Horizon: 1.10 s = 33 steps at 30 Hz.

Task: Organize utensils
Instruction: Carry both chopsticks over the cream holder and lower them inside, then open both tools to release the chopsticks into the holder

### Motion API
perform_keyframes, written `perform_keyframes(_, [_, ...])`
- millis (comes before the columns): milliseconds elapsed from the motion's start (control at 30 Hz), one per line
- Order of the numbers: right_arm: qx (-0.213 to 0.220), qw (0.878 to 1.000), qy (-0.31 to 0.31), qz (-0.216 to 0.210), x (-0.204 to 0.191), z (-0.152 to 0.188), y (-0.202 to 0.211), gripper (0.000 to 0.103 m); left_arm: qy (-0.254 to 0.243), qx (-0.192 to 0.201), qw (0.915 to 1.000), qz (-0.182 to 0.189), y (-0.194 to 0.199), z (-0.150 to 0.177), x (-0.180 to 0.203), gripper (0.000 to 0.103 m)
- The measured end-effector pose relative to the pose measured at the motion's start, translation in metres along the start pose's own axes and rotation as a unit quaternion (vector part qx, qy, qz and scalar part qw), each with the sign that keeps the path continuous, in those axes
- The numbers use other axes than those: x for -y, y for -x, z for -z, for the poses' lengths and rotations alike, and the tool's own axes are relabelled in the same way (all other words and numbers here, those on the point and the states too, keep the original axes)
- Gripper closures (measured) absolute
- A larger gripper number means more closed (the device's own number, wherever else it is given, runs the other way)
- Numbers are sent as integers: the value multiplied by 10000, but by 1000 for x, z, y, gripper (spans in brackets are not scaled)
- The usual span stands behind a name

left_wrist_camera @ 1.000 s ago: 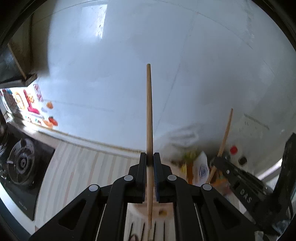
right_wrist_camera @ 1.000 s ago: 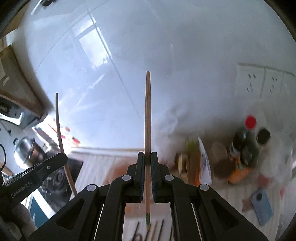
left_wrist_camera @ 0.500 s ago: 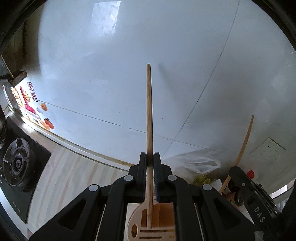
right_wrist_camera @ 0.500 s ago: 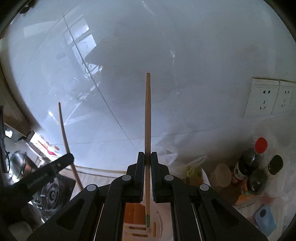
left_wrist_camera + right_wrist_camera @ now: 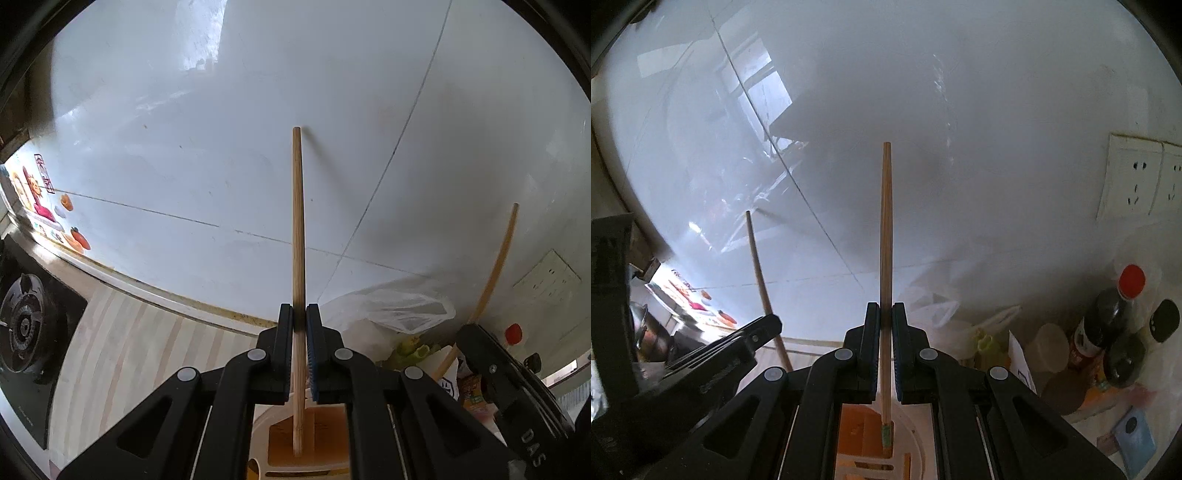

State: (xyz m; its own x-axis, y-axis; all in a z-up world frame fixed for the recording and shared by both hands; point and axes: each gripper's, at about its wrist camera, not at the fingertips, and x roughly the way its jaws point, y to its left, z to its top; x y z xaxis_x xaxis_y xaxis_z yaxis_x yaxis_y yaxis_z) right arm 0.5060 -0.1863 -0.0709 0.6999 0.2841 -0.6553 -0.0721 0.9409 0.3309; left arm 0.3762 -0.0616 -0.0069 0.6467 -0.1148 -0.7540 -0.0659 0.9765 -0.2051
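My left gripper [image 5: 299, 314] is shut on a wooden chopstick [image 5: 297, 229] that stands upright against the white wall; its lower end hangs over the orange inside of a cream utensil holder [image 5: 264, 428] below the jaws. My right gripper [image 5: 885, 312] is shut on a second wooden chopstick [image 5: 886, 236] with a green band near its lower end, which sits over the same holder [image 5: 916, 435]. Each gripper shows in the other's view, the right one [image 5: 491, 363] at right and the left one [image 5: 757, 332] at left, each with its chopstick.
A gas hob [image 5: 26, 325] sits at the left on the striped wooden counter [image 5: 122, 343]. Plastic bags [image 5: 391, 310], sauce bottles [image 5: 1108, 317], a cup and packets crowd the right. Wall sockets [image 5: 1134, 181] are on the white tiled wall close ahead.
Both views have tilted up toward the wall and moved over the holder. The chopsticks' lower ends, over dark slots a second ago, now hang over the holder's orange compartments. Both grips are unchanged.
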Motion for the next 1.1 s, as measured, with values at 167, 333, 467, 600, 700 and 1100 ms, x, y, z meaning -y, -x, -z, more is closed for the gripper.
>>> perform_keyframes(167, [-41,10000,59,-29,-2,8,0,96,-55,-98,9999,26,-7,6,-1,99])
perform_keyframes(333, [-132,9998,111,-31,0,13,0,96,-168,-285,9993,151,-7,16,0,99])
perform_keyframes(467, [-437,9987,174,-176,0,18,-4,96,-235,-567,9977,299,7,22,3,97])
perform_keyframes(600, [-847,9959,181,-258,2,22,-4,80,-438,-575,9971,254,31,27,3,74])
perform_keyframes(700, [-783,9966,67,-250,10,25,11,50,-382,-328,9987,125,56,31,-4,26])
perform_keyframes(1100, [-110,9997,-203,78,43,68,102,4,-171,-58,9993,-337,106,104,-25,0])
